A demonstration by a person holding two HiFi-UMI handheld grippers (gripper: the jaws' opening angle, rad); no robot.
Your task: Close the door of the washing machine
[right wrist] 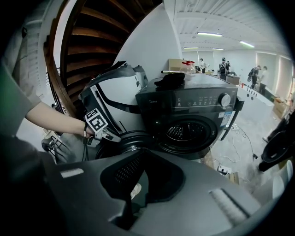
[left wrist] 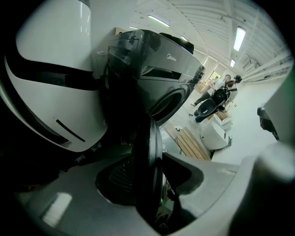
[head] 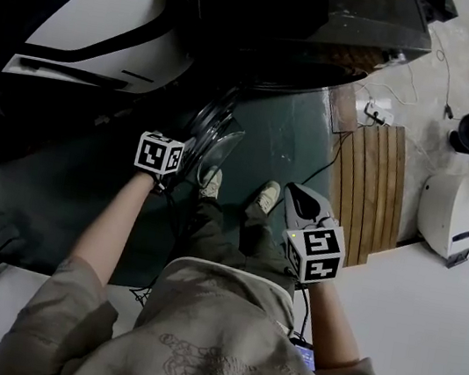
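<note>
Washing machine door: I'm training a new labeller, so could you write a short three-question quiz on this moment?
1. True or false: the door of the washing machine is already shut.
2. Fill in: the right gripper holds ____.
3. Which gripper is clamped on the door's edge? A) left gripper B) right gripper C) both

Key: 1 false, it stands open; 2 nothing; 3 A.

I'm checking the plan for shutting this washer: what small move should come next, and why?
Probably swing the left claw, clamped on the door, in an arc toward the washing machine. The door stands wide open with its edge between that claw's jaws, while the right claw is open and empty.
</note>
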